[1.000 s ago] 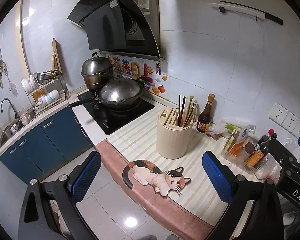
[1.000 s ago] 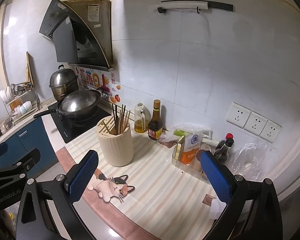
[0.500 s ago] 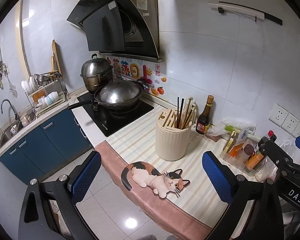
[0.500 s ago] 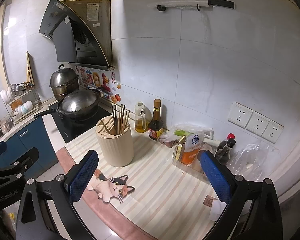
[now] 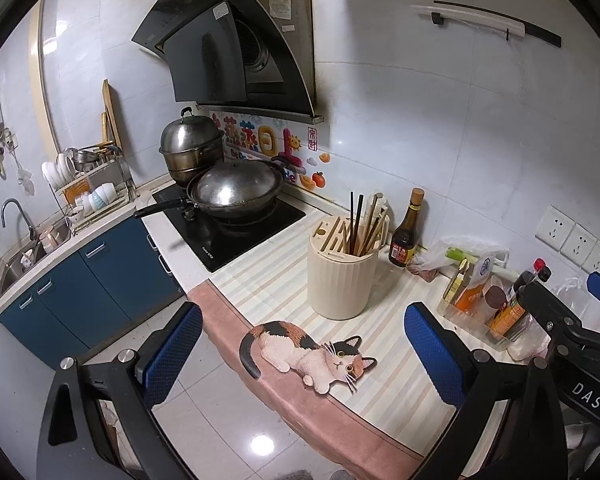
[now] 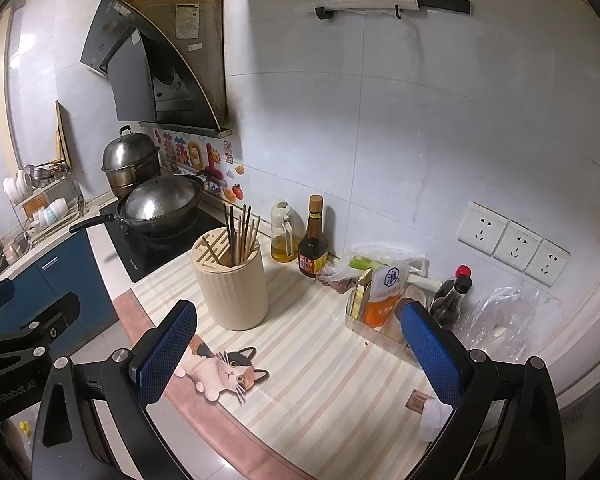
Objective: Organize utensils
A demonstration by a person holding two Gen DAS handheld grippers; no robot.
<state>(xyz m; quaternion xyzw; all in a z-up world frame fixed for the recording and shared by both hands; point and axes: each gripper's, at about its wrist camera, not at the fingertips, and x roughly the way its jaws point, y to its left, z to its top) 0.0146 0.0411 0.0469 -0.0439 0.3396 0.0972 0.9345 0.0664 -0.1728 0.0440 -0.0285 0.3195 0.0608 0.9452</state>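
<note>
Beside the utensil holder (image 6: 230,280) stand a soy bottle (image 6: 313,240) and wok (image 6: 162,204).

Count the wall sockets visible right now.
3. They sit side by side on the tiled wall right of the counter: first socket, second socket, third socket. Anything further right is outside both views.

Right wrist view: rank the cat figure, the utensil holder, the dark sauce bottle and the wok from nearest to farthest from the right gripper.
1. Cat figure, counter's front edge, by the left finger of the right gripper.
2. Utensil holder, mid-counter, left of centre.
3. Dark sauce bottle, against the back wall.
4. Wok, on the cooktop, far left.
</note>
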